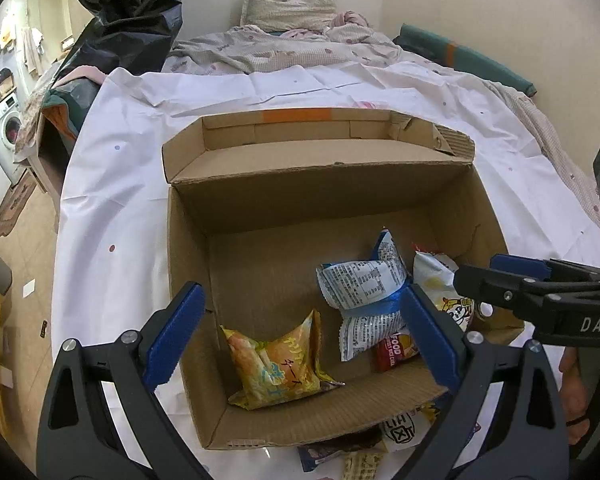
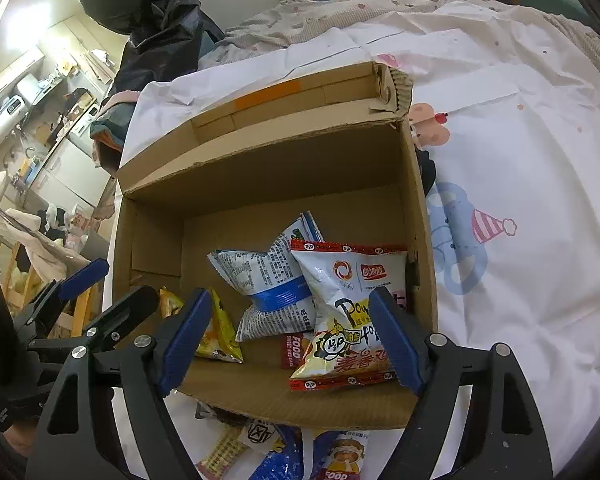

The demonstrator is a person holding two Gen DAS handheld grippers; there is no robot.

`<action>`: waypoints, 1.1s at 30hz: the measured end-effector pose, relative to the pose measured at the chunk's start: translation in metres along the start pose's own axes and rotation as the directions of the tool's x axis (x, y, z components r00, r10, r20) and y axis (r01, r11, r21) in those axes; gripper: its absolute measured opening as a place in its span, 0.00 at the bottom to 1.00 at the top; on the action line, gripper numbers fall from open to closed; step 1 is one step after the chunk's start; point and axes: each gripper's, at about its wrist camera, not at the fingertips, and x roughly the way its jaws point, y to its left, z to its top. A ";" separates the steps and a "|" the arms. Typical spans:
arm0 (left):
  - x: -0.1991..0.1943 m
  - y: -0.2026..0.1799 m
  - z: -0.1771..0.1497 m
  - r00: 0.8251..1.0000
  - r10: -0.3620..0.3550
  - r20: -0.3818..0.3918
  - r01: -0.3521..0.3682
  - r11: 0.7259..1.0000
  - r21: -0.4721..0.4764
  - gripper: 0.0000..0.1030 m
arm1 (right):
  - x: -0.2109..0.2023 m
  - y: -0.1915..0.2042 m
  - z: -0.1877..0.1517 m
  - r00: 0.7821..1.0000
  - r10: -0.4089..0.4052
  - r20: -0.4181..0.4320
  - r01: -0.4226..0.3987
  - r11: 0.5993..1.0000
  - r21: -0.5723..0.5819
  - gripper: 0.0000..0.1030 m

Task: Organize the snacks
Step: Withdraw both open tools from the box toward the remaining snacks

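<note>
Where "FOOD" shows, red packet (image 1: 394,354) under blue-banded bag (image 1: 360,284).

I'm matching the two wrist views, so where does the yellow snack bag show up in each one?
Left wrist: the yellow snack bag lies bottom center, in the cardboard box's near-left corner.
Right wrist: the same bag sits lower left, partly hidden by a tongs finger.
Shared landmark: the blue-and-white snack bag beside it.
</note>
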 end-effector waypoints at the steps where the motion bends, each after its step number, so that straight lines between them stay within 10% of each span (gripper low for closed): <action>1: -0.001 0.000 0.000 1.000 0.003 0.003 -0.003 1.000 0.000 0.94 | 0.000 0.000 0.000 1.000 -0.001 0.000 0.001 1.000 0.001 0.81; 33: -0.075 0.027 -0.052 0.998 0.059 0.000 -0.059 0.993 -0.102 0.94 | -0.039 -0.009 -0.046 0.999 -0.031 -0.011 0.031 0.998 0.046 0.81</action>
